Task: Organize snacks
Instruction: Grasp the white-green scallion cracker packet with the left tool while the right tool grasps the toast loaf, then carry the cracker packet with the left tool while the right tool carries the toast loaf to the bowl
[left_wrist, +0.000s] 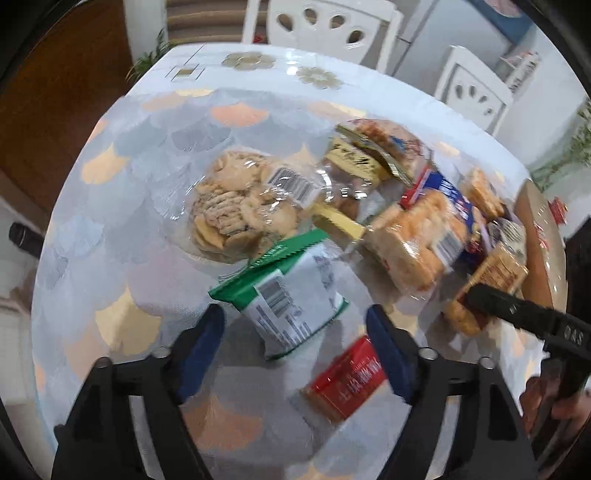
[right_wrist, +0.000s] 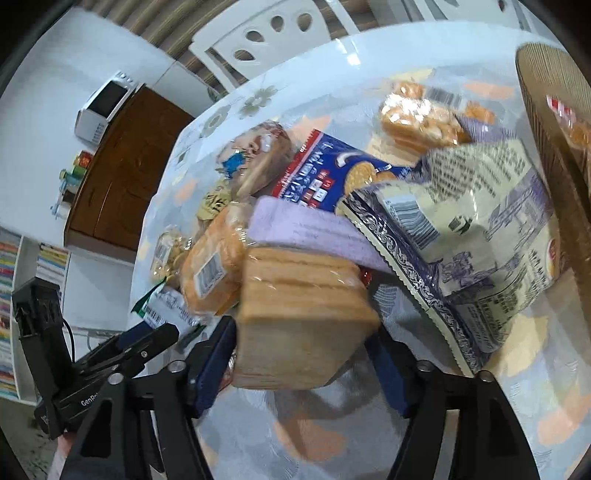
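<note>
Snack packs lie heaped on a patterned tablecloth (left_wrist: 122, 206). My left gripper (left_wrist: 297, 317) is open above a green-and-white packet (left_wrist: 291, 295), which lies between its blue pads. A red packet (left_wrist: 347, 376) lies just under it and a clear bag of cookies (left_wrist: 236, 206) behind. My right gripper (right_wrist: 301, 334) is shut on a clear-wrapped stack of tan crackers (right_wrist: 303, 317), held a little above the table; it also shows in the left wrist view (left_wrist: 487, 280). A purple-and-cream bag (right_wrist: 476, 236) and a blue cracker pack (right_wrist: 332, 173) lie behind it.
A round corrugated cardboard tray (right_wrist: 546, 122) stands at the right of the pile, with a red-striped pack in it. White chairs (left_wrist: 332, 29) stand at the far side of the table. A wooden cabinet (right_wrist: 122, 170) with a microwave (right_wrist: 103, 107) stands off to the left.
</note>
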